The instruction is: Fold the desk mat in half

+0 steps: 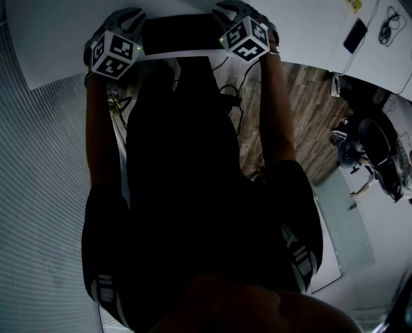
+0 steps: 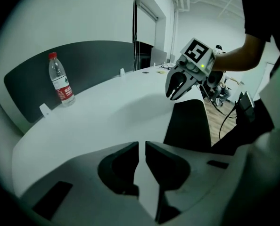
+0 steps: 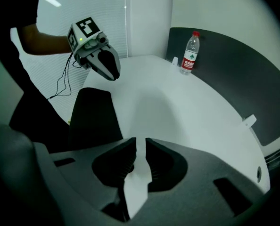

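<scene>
Dim and underexposed, fisheye distortion, dark vignetted corners

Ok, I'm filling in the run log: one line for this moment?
phase: pre-grasp; left gripper: open, empty; right gripper: open, empty; desk mat: flat, unfolded

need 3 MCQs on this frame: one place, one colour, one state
1. The desk mat lies: A) at the table edge, between left gripper and right gripper; B) on a shelf; C) on the floor.
2. The bottle cap is: A) blue; B) red; C) white.
3. The bottle is: A) tipped over; B) in a claw; C) upright.
Key: 1 A, head view shows it there; 2 B, red in both gripper views; 3 C, it stands by the dark panel.
</scene>
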The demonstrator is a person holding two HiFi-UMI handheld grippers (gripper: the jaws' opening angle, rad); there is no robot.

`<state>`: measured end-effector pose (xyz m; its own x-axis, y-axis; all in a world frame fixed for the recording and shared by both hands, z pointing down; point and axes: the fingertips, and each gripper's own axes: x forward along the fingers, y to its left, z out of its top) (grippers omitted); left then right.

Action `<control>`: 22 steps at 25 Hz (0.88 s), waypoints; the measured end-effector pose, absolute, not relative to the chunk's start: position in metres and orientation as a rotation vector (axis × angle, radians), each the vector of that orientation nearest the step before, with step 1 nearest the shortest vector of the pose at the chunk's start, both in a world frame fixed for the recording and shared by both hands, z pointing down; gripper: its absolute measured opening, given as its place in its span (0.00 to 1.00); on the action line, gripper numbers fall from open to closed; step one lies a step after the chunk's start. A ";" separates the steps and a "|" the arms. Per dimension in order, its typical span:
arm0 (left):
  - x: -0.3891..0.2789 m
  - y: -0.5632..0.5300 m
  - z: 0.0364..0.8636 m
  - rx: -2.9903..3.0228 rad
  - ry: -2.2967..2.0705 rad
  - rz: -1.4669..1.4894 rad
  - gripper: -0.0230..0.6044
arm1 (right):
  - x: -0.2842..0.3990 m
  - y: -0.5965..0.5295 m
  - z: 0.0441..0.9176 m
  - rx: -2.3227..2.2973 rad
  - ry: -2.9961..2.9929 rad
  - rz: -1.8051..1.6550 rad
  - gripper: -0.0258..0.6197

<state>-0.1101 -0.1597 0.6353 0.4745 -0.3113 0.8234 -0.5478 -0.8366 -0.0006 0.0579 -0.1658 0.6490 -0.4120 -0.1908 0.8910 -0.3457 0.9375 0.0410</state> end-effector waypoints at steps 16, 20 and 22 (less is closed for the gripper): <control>-0.109 -0.178 0.603 2.375 -1.026 0.988 0.05 | 0.069 -0.200 0.616 0.840 -2.111 0.415 0.05; -0.118 -0.181 0.593 2.299 -1.162 0.850 0.04 | 0.073 -0.201 0.608 0.982 -2.108 0.488 0.04; -0.126 -0.180 0.588 2.269 -1.220 0.826 0.04 | 0.072 -0.198 0.603 1.042 -2.100 0.532 0.04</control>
